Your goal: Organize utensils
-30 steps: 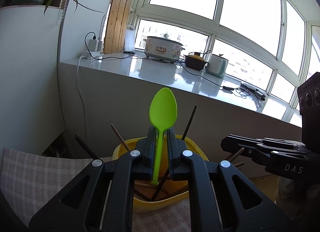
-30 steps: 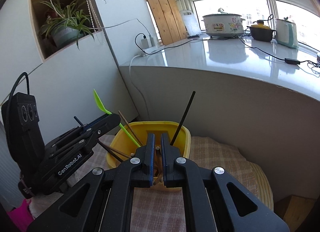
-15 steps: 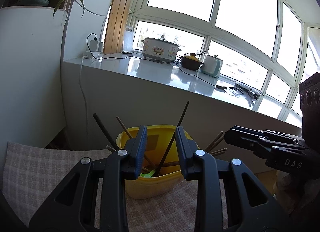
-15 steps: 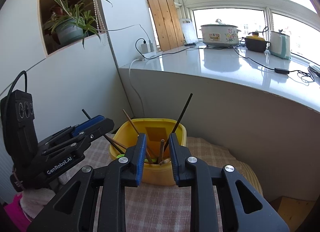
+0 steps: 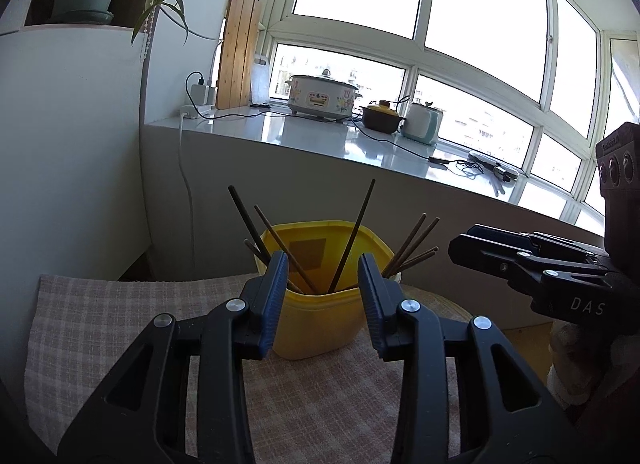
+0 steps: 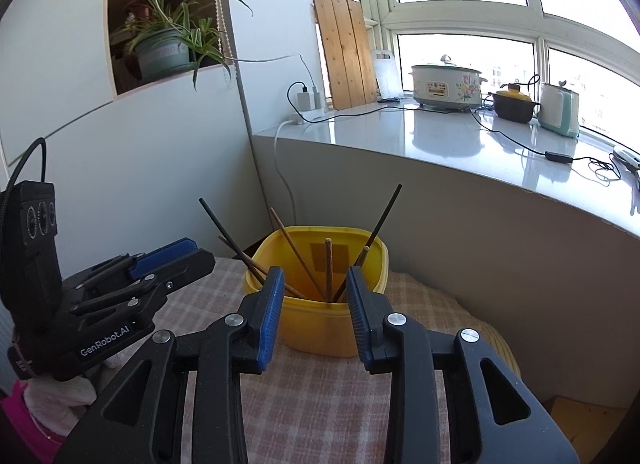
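Tools (image 5: 323,264) (image 6: 314,278) gape empty before yellow tub (image 5: 320,316).

left gripper (image 6: 172,260) side: "GenRobot.AI", white print
right gripper (image 5: 460,246) side: "DAS", rest cut off
plant pot (image 6: 162,58): lettering, unreadable
cooker (image 6: 446,86) label: too small to read

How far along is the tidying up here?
Nearly done, it seems. Several chopsticks already stand in the yellow tub on the checked cloth. The left gripper and right gripper are both open and empty. No loose utensils show on the cloth.
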### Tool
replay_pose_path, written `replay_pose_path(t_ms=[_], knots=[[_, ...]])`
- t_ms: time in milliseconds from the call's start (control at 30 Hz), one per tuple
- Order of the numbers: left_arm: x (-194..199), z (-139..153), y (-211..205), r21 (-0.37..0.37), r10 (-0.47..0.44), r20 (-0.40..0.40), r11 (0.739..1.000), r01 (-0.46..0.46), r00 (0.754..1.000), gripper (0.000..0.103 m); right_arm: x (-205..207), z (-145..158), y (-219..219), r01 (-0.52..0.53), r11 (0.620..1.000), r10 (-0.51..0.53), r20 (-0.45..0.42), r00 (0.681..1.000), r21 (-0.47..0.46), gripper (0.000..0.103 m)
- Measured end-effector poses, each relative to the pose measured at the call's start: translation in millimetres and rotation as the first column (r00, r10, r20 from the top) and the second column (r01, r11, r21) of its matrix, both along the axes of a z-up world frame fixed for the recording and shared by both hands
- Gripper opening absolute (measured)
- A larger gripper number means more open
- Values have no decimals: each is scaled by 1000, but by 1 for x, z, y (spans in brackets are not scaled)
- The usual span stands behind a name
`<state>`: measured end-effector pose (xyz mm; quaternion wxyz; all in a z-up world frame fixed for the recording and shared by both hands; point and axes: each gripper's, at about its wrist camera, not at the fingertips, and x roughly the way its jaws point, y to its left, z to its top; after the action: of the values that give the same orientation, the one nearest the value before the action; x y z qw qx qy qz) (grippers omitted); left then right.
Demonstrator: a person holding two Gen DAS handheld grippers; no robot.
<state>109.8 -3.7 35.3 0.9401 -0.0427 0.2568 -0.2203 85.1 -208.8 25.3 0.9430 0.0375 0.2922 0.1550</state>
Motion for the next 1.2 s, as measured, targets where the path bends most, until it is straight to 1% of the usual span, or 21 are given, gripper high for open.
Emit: replay_pose_path(t_ms=[33, 67, 100, 133, 200, 233, 267, 300, 333, 367, 400, 467, 533, 667, 800, 967, 1200], knots=[[-4, 0, 2, 0, 1, 3, 1000, -1, 1000, 40, -3, 0, 0, 6, 1000, -6, 6, 1000, -1, 44], [-10, 0, 4, 2, 4, 8, 1000, -4, 1000, 45, -6, -1, 0, 13, 1000, -13, 12, 1000, -3, 44], [-15, 1, 5, 8, 8, 12, 1000, -8, 1000, 51, -9, -1, 0, 18, 1000, -18, 16, 1000, -6, 44], [-20, 1, 6, 14, 12, 19, 1000, -12, 1000, 56, -12, -2, 0, 28, 1000, -28, 22, 999, -9, 44], [-29, 2, 9, 26, 23, 32, 999, -24, 999, 71, -16, -3, -1, 50, 999, -49, 28, 998, -9, 47], [-33, 2, 11, 31, 29, 38, 999, -30, 999, 74, -17, -4, -2, 61, 998, -61, 30, 998, -5, 52], [-36, 3, 12, 34, 34, 43, 999, -36, 998, 81, -19, -5, -3, 70, 998, -69, 30, 997, -2, 57], [-40, 4, 14, 34, 41, 48, 998, -43, 998, 87, -19, -6, -4, 79, 997, -79, 32, 996, -2, 59], [-43, 4, 15, 36, 51, 52, 998, -53, 997, 91, -20, -7, -4, 90, 996, -90, 36, 995, -5, 59], [-47, 4, 17, 40, 63, 56, 997, -65, 996, 99, -21, -7, -4, 102, 995, -102, 41, 994, -13, 60], [-49, 5, 18, 45, 76, 60, 996, -79, 995, 103, -21, -7, -4, 115, 993, -114, 46, 992, -20, 63], [-53, 4, 21, 63, 105, 61, 992, -109, 993, 103, -25, -7, -6, 138, 990, -136, 63, 989, -29, 75], [-55, 2, 23, 76, 126, 56, 989, -130, 990, 103, -28, -7, -7, 159, 987, -156, 81, 985, -39, 79], [-55, -5, 27, 93, 159, 17, 983, -160, 987, 103, -31, -8, -9, 193, 979, -187, 104, 977, -57, 82], [-57, -11, 31, 103, 180, 3, 978, -179, 984, 103, -33, -12, -10, 217, 974, -209, 105, 972, -67, 83], [-61, -12, 32, 120, 192, 16, 974, -192, 981, 103, -34, -18, -15, 240, 969, -234, 94, 968, -60, 83], [-63, -9, 32, 134, 206, 29, 969, -208, 978, 103, -35, -18, -16, 253, 966, -246, 96, 964, -60, 83]])
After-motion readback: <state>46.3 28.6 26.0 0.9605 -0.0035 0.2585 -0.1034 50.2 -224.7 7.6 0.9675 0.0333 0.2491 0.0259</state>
